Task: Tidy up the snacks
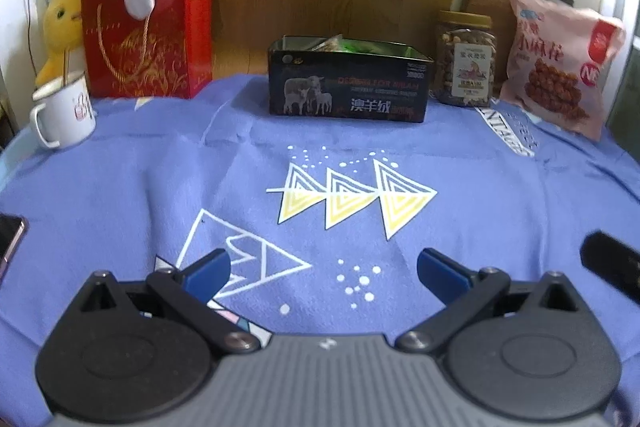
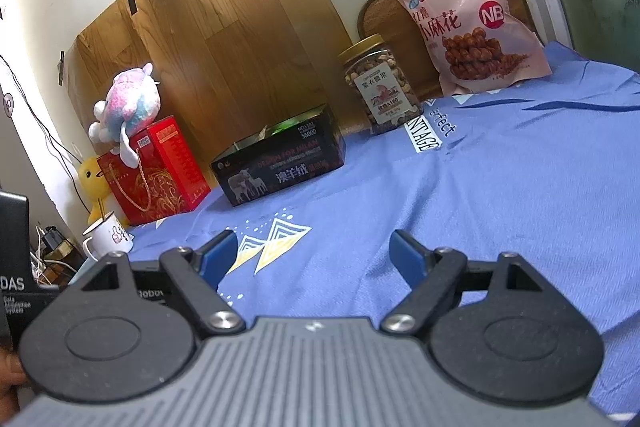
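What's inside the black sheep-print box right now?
The black box is open-topped. Poking above its rim are a tan packet corner and something green. The front wall hides everything lower, so neither view shows how full it is.

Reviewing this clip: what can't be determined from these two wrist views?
- Contents of the black box: both views show only packet tops above its walls.
- Small print on the nut jar label: too small.
- Dark object at the left-wrist view's left edge: cut off.
- Mug interior: hidden by its rim.
- Left gripper and right gripper are open, empty.
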Available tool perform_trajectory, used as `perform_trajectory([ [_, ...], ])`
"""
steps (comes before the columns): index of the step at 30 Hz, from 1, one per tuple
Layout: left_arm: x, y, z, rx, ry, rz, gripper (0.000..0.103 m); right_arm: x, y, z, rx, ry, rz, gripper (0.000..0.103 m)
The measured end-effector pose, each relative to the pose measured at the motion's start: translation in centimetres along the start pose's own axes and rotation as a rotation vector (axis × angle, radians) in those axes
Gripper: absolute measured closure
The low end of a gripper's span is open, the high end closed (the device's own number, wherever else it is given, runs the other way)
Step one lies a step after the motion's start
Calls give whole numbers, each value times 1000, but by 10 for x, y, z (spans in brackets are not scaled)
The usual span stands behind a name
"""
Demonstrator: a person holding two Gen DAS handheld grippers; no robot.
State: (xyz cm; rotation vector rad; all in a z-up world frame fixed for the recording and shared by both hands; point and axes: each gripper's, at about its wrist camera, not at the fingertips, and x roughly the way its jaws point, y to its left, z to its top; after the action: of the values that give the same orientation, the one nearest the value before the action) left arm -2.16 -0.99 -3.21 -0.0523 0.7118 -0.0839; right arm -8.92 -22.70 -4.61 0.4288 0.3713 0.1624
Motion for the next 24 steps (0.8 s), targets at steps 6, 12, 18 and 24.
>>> perform_trajectory([
  [6,-5,12,3,-56,-58,24,0,2,0,-1,0,6,1,18],
  [12,-9,10,4,12,-109,105,0,4,1,0,-11,16,6,18],
  [18,-14,-1,3,129,-192,238,0,6,0,0,-12,21,3,18],
  [24,-19,-6,4,159,-191,195,0,8,0,-1,-13,32,7,18],
])
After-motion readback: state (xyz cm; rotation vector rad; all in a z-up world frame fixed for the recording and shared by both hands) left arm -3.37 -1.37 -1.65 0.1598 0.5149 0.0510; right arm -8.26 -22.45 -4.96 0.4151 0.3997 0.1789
